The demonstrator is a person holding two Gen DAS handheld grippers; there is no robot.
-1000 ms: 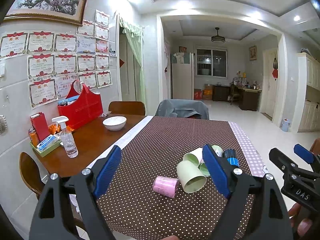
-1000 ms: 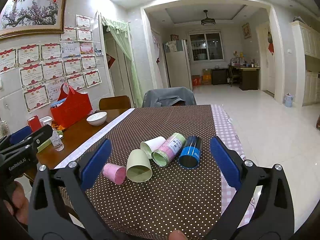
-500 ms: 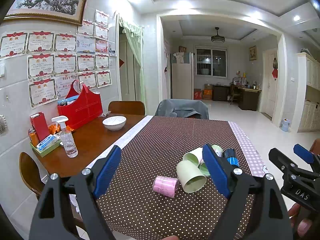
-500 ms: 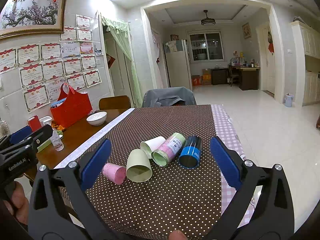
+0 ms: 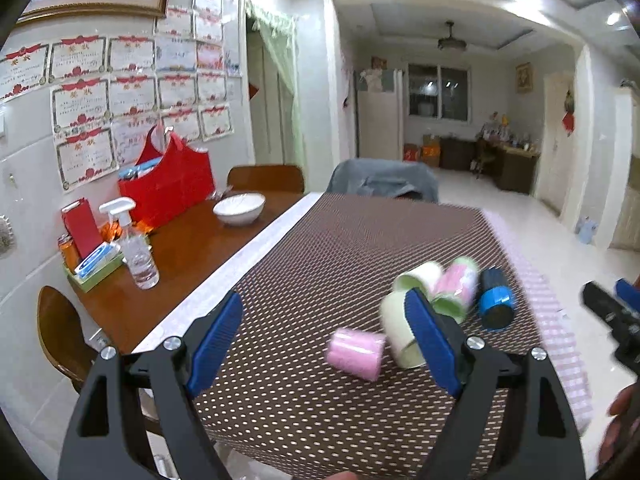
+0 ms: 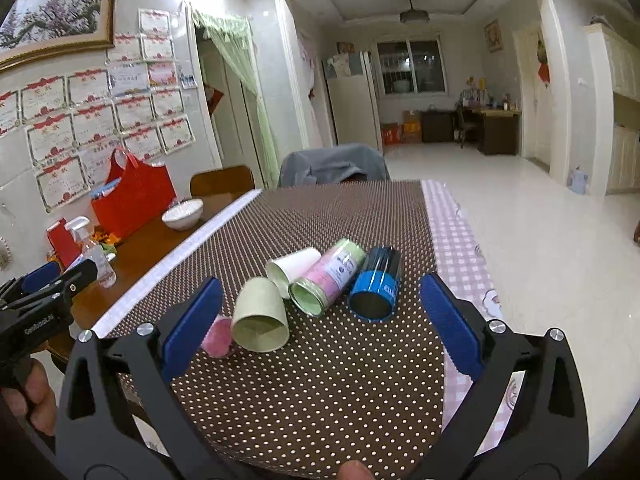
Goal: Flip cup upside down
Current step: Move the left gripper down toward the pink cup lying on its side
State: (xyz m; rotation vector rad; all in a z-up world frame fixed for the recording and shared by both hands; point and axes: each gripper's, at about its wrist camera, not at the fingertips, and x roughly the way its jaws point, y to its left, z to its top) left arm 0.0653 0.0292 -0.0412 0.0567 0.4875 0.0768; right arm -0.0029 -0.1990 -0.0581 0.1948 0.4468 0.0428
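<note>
Several cups lie on their sides on the brown dotted tablecloth (image 6: 320, 380): a pink cup (image 5: 355, 354) (image 6: 218, 337), a pale green cup (image 6: 260, 316) (image 5: 396, 330), a white cup (image 6: 294, 266), a pink-and-green cup (image 6: 328, 278) (image 5: 456, 284) and a blue-and-black cup (image 6: 376, 284) (image 5: 494, 298). My left gripper (image 5: 320, 342) is open and empty, above the near table edge, the pink cup just ahead. My right gripper (image 6: 320, 326) is open and empty, with the green cups ahead between its fingers.
On the bare wood at left stand a spray bottle (image 5: 134, 244), a white bowl (image 5: 239, 209), a red bag (image 5: 168, 190) and a small tray of items (image 5: 92, 264). Chairs (image 5: 384, 180) stand at the far end. The table edge drops off at right.
Both grippers have moved forward and lower toward the cups; the left wrist view has swung left and is motion-blurred. The cups have not moved.
</note>
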